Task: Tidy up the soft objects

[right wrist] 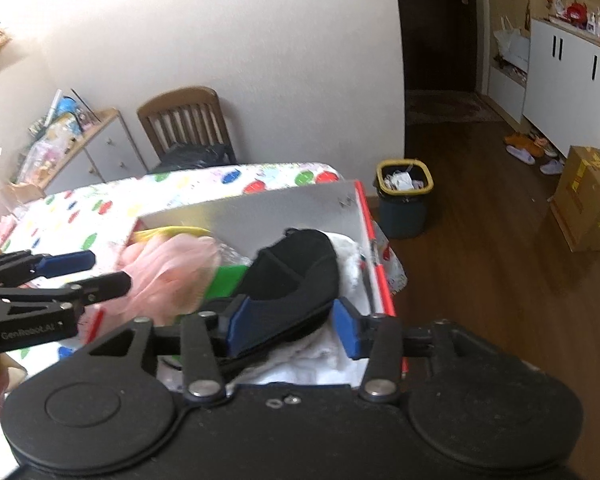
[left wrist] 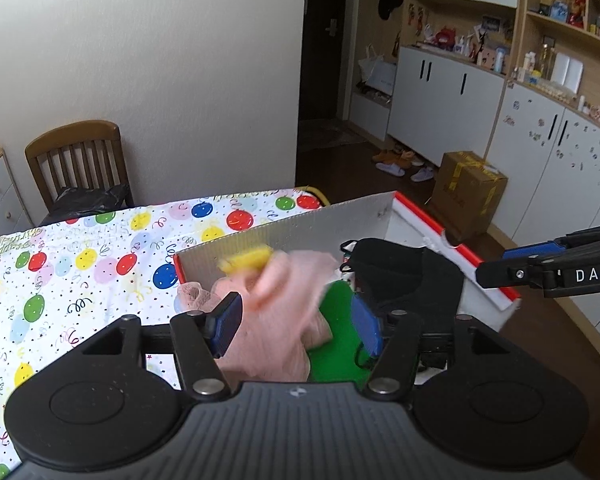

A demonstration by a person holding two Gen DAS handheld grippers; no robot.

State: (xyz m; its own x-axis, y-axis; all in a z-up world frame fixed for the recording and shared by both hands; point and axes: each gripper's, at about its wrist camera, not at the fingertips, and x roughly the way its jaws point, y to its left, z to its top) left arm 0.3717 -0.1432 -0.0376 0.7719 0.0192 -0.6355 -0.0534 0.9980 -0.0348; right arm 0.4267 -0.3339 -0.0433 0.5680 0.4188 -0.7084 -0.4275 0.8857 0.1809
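Left-wrist and right-wrist views over a cardboard box (left wrist: 284, 228) that is sitting on a worktop (left wrist: 80, 264) covered with a balloon-print cloth, the box lying at the worktop's right end. The left tongs (left wrist: 296, 330) are standing wide, their blue pads (left wrist: 226, 322) spread to either side of a pink fabric piece (left wrist: 276, 304), which is blurred; whether the pads are touching it cannot be told. In the right-wrist view the same left tongs (right wrist: 104, 272) are reaching in from the left, their tips just beside the pink fabric piece (right wrist: 168, 268). The pink fabric is lying in the left part of the box, with a yellow item (left wrist: 246, 258) at its far side against the far wall and a green item (left wrist: 336, 332) just beside it on the right. The right tongs (right wrist: 292, 326) are also standing wide, spanning a black soft shoe (right wrist: 296, 276) that is resting tilted in the middle of the box (right wrist: 260, 208); the left pad (right wrist: 242, 326) is lying against the shoe, while the right pad (right wrist: 346, 330) is standing apart from it. White cloth (right wrist: 328, 356) is lying under and to the right of the shoe. In the left-wrist view the right tongs (left wrist: 496, 266) are entering from the right edge above the red-edged box rim, near the black shoe (left wrist: 404, 276). Beyond the worktop a wooden chair (left wrist: 76, 156) is standing against the wall, and a waste bin (right wrist: 404, 196) and a brown carton (right wrist: 588, 196) are standing on the floor to the right.
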